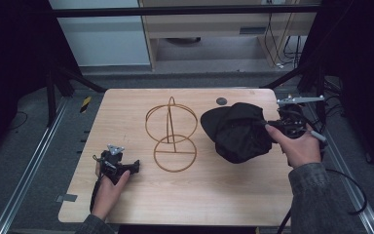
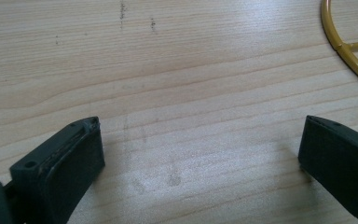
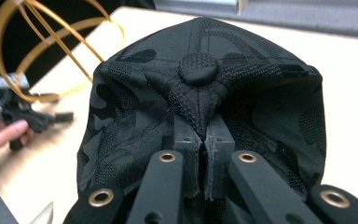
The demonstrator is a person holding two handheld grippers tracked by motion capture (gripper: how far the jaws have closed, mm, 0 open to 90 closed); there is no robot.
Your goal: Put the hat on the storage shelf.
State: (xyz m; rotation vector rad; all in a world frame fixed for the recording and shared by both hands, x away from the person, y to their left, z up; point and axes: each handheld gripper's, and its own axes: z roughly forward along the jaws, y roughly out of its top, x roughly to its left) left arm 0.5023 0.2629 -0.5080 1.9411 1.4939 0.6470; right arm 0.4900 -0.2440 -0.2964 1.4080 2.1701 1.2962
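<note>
High view: light wood counter (image 1: 233,195) w/ a gold wire stand (image 1: 171,134) near the middle, upright, round base ring flat on the wood, a larger ring up top on a thin post. Black cap (image 1: 238,130) sits just right of the stand, crumpled, brim toward the stand side. Small dark round disc (image 1: 221,101) on the counter near the far edge, just behind the cap.

Right hand-held gripper (image 1: 272,126) comes in from the right edge, held by the person's right hand (image 1: 299,146), grey sleeve below it. Right gripper view: jaws pressed together, clamped on a fold of the cap's (image 3: 200,93) crown fabric just below the top button; cap hangs/bunches around the jaws. Can't tell whether the cap rests on the counter or is lifted a bit.

Left hand-held gripper (image 1: 135,165) lies low at the near-left of the counter, in the person's left hand (image 1: 108,192), pointing right toward the stand's base ring, near it but apart. Left gripper view: jaws spread wide, nothing between them but bare wood grain (image 2: 191,93); an arc of the base ring (image 2: 349,53) at top-right corner, well clear of both jaws.

Right gripper view also catches the stand (image 3: 32,51) at far left w/ the left hand (image 3: 2,133) beneath it.
</note>
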